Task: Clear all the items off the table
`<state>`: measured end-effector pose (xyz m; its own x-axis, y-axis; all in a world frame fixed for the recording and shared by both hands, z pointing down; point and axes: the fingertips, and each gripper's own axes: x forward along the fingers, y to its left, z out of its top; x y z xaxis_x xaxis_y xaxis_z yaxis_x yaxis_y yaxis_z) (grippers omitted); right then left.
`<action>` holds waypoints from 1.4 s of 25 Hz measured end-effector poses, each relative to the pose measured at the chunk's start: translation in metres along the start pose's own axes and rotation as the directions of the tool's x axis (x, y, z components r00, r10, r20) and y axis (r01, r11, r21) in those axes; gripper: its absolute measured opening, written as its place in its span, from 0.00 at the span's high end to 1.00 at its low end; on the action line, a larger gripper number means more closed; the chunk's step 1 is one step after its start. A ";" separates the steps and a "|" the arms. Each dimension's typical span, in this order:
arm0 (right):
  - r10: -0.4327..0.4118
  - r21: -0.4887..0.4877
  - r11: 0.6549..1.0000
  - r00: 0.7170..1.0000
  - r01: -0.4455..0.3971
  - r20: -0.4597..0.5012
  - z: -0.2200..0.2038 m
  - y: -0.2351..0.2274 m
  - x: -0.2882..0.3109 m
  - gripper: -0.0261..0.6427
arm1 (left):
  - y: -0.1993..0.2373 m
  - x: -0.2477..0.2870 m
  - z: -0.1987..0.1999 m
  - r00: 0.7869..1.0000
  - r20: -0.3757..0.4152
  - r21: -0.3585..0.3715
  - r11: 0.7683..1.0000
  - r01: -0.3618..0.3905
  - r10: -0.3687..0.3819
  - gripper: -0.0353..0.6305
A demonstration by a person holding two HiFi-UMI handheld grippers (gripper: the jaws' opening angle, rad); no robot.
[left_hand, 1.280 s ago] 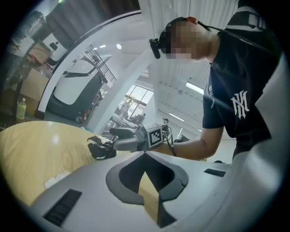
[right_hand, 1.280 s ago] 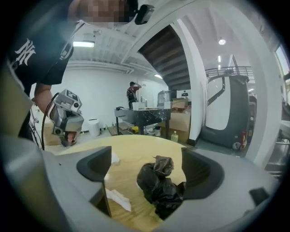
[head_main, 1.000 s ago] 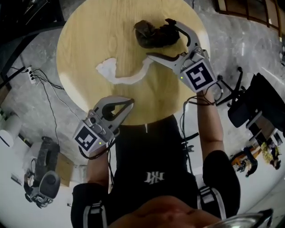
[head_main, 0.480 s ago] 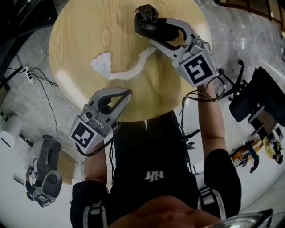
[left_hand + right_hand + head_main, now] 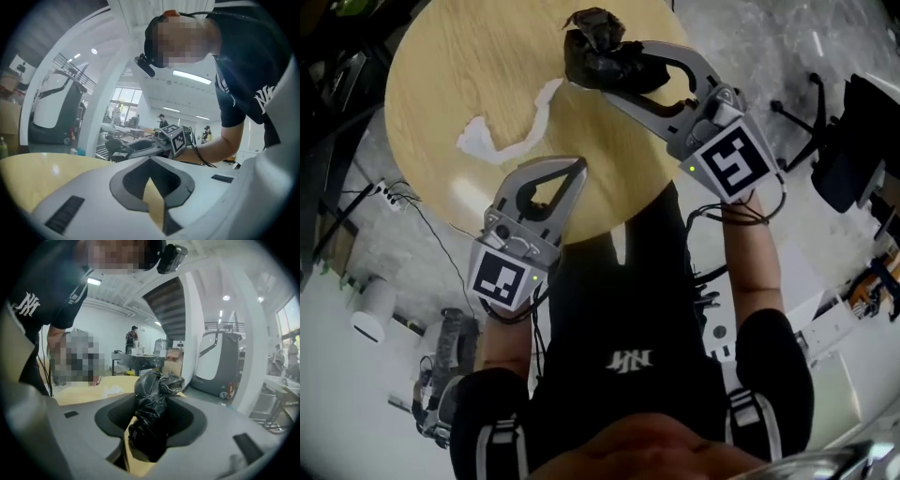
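Jaws of our right gripper (image 5: 617, 80) had just been closing and clamped the black bag (image 5: 592, 49) between them. Our left gripper (image 5: 575, 171) had its jaws together, white paper (image 5: 511, 131) lying ahead of them on the table (image 5: 441, 84).

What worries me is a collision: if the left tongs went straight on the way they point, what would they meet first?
Likely the right tongs, which have just been closing on the black bag: the left gripper view shows them dead ahead of the left tongs, across the table. Depth is unclear.
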<state>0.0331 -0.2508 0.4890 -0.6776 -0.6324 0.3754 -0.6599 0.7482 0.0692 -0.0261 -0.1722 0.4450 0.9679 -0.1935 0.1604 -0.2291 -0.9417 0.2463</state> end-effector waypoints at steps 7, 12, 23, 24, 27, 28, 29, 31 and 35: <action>-0.142 0.115 0.983 0.990 0.140 0.008 -0.090 -0.023 -0.223 0.66 | -0.159 0.162 -0.013 0.985 -0.055 0.002 0.987 0.162 -0.161 0.93; -0.182 0.164 0.969 0.983 0.186 -0.037 -0.135 -0.032 -0.248 0.66 | -0.167 0.195 -0.046 0.982 -0.045 -0.068 0.981 0.182 -0.185 0.93; -0.111 0.314 0.939 0.987 0.142 -0.114 -0.311 -0.002 -0.267 0.66 | -0.215 0.284 -0.185 0.987 -0.108 -0.172 0.980 0.102 -0.121 0.93; -0.106 0.333 0.933 0.988 0.139 -0.114 -0.333 0.003 -0.260 0.66 | -0.211 0.287 -0.205 0.987 -0.118 -0.177 0.980 0.091 -0.113 0.93; -0.091 0.363 0.923 0.989 0.126 -0.114 -0.341 0.006 -0.238 0.66 | -0.191 0.279 -0.212 0.985 -0.146 -0.179 0.982 0.062 -0.088 0.93; -0.088 0.356 0.926 0.990 0.122 -0.111 -0.316 0.002 -0.234 0.66 | -0.184 0.271 -0.189 0.986 -0.148 -0.168 0.984 0.053 -0.079 0.93; -0.086 0.341 0.933 0.991 0.118 -0.107 -0.282 -0.005 -0.233 0.66 | -0.179 0.261 -0.156 0.987 -0.145 -0.150 0.988 0.048 -0.070 0.93; -0.079 0.298 0.948 0.991 0.109 -0.110 -0.211 -0.015 -0.230 0.66 | -0.173 0.237 -0.087 0.987 -0.146 -0.110 0.993 0.044 -0.060 0.93; -0.015 0.249 0.967 0.986 0.057 -0.167 -0.230 0.008 -0.179 0.66 | -0.147 0.205 -0.105 0.984 -0.173 -0.118 0.993 0.018 -0.038 0.93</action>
<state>0.2236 -0.0861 0.6347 -0.6038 -0.6011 0.5236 -0.7575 0.6371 -0.1422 0.1948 -0.0441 0.5420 0.9435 -0.1072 0.3134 -0.2226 -0.9060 0.3602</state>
